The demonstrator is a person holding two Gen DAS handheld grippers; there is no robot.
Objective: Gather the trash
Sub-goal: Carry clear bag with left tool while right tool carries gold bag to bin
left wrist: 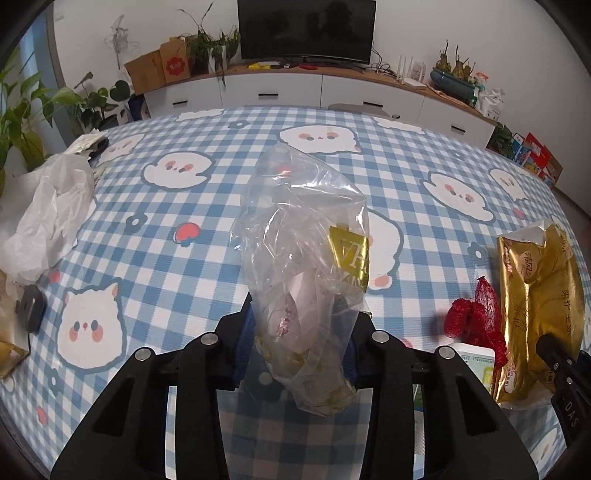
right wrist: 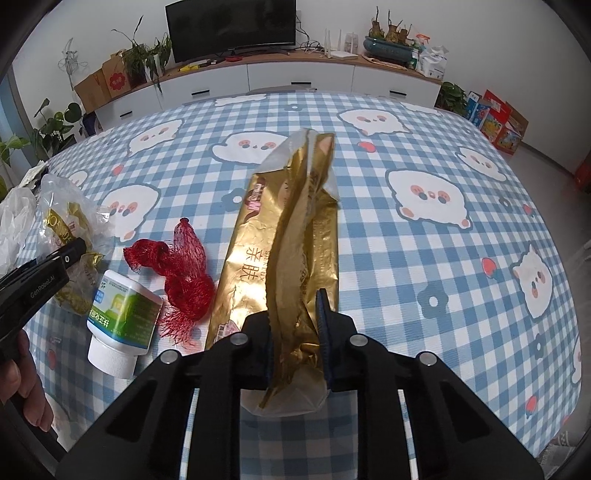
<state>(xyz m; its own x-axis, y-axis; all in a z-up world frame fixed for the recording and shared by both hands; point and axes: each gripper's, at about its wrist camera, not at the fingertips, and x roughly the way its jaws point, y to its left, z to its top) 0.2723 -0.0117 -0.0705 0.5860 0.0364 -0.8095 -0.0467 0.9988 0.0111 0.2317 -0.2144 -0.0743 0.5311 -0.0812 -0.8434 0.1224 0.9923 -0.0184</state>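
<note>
Quick tally of what's on the checked tablecloth (right wrist: pixel 424 236): one clear plastic bag (left wrist: pixel 295 236) stuffed with scraps, one gold wrapper (right wrist: pixel 295 236), one clump of red mesh netting (right wrist: pixel 177 266) and one white bottle (right wrist: pixel 122 317) with a green label, lying near the left side. Far left there's one crumpled white bag (left wrist: pixel 48 218), maybe two bunched together, hard to tell at the blurry edge. Two grippers total: left gripper (left wrist: pixel 301 347) and right gripper (right wrist: pixel 295 343). On the far cabinet: one TV (left wrist: pixel 304 29) and two cardboard boxes (left wrist: pixel 159 68).
</note>
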